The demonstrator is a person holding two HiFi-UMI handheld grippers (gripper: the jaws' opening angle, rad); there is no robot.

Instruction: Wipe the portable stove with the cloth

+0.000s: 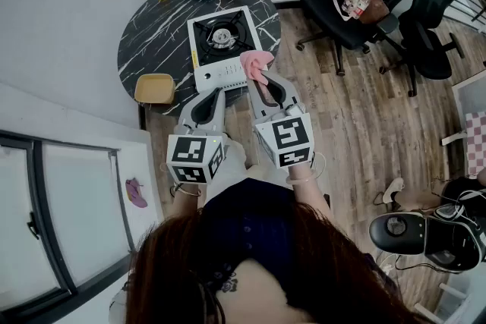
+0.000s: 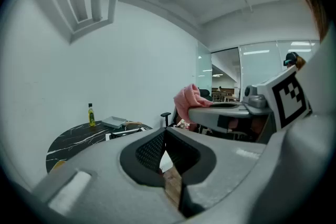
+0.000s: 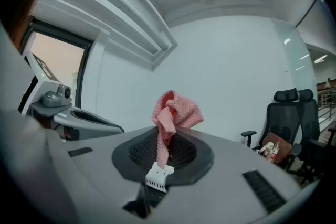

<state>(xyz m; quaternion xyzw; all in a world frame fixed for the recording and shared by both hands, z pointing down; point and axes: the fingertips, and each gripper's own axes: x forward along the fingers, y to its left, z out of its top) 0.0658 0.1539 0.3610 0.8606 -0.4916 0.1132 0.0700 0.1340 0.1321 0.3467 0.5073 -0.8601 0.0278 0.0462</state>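
While right gripper [image 3: 166, 140] jaws clamp cloth [image 3: 176, 112] lengthwise along them, left gripper [image 2: 165, 132] jaws together.

Grey moulded plastic left gripper [image 1: 215, 92] and matching right gripper [image 1: 262, 87], black mesh-textured pads [image 2: 151, 150], white cubes [image 1: 195, 158] bearing black square markers; wearer in dark navy buttoned top [image 1: 250, 224], reddish-brown hair [image 1: 190, 277].

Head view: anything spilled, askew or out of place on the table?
Nothing stands out. The portable stove sits flat on the table, no spills; the cloth is bunched in the shut right gripper; left gripper shut, empty.
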